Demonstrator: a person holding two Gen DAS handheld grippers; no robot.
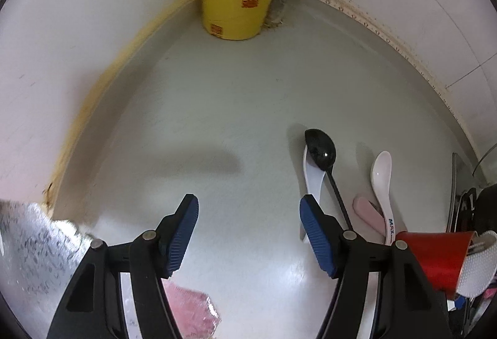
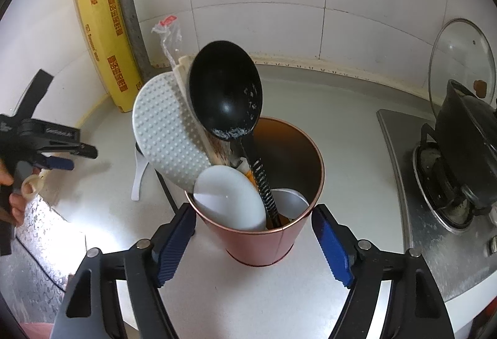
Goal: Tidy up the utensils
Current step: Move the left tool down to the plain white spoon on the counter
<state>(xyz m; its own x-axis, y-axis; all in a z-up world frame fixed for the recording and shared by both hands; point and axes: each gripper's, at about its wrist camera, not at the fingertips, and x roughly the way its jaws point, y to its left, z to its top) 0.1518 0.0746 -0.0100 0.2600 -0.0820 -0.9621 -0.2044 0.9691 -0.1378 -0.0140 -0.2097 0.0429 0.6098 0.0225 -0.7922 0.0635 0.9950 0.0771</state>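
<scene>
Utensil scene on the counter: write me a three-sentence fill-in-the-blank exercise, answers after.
1. The black ladle stands in the red ____.
2. On the counter, the black spoon lies across a ____ spoon.
3. The left gripper holds ____ between its fingers.

Answers: cup; white; nothing

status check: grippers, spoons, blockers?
Left gripper open, empty. Right gripper open, flanking red utensil cup. Black spoon and white spoon on counter. No blockers.
</scene>
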